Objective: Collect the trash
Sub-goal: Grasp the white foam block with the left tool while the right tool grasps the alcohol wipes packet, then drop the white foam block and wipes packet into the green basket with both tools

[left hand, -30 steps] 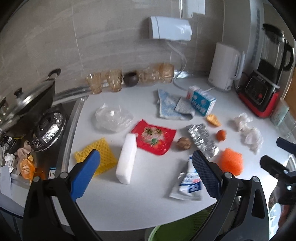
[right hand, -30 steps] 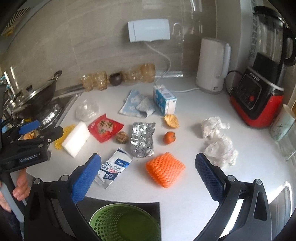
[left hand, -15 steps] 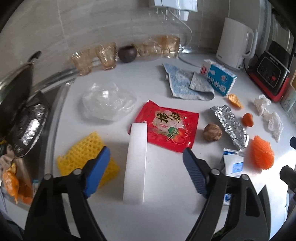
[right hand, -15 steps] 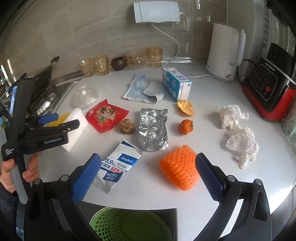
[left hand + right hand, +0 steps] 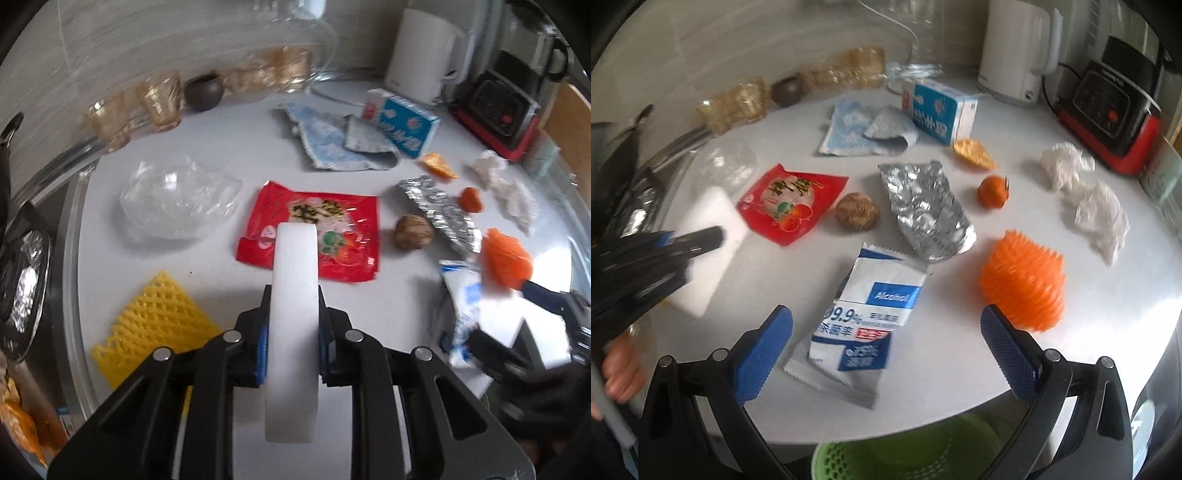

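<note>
My left gripper (image 5: 291, 325) is shut on a white foam block (image 5: 295, 295), which also shows in the right wrist view (image 5: 709, 236) with the left gripper (image 5: 701, 236) on it. My right gripper (image 5: 882, 347) is open and empty, just above a white and blue alcohol wipes packet (image 5: 864, 317). Other trash lies on the white counter (image 5: 960, 354): a red snack wrapper (image 5: 790, 199), crumpled foil (image 5: 923, 210), an orange foam net (image 5: 1023, 284), a yellow foam net (image 5: 155, 317), a clear plastic bag (image 5: 177, 195) and crumpled tissues (image 5: 1086, 199).
A green bin (image 5: 905, 458) sits below the counter's front edge. A milk carton (image 5: 938, 107), blue cloth (image 5: 857, 129), walnut (image 5: 857, 212), orange peel (image 5: 973, 153) and small orange fruit (image 5: 993, 190) lie further back. Glasses (image 5: 159, 99), a white kettle (image 5: 1015, 48) and a red blender base (image 5: 1108, 122) line the wall.
My left gripper moved down onto the white foam block and shut on it. My right gripper moved forward and lower over the alcohol wipes packet, still open.
</note>
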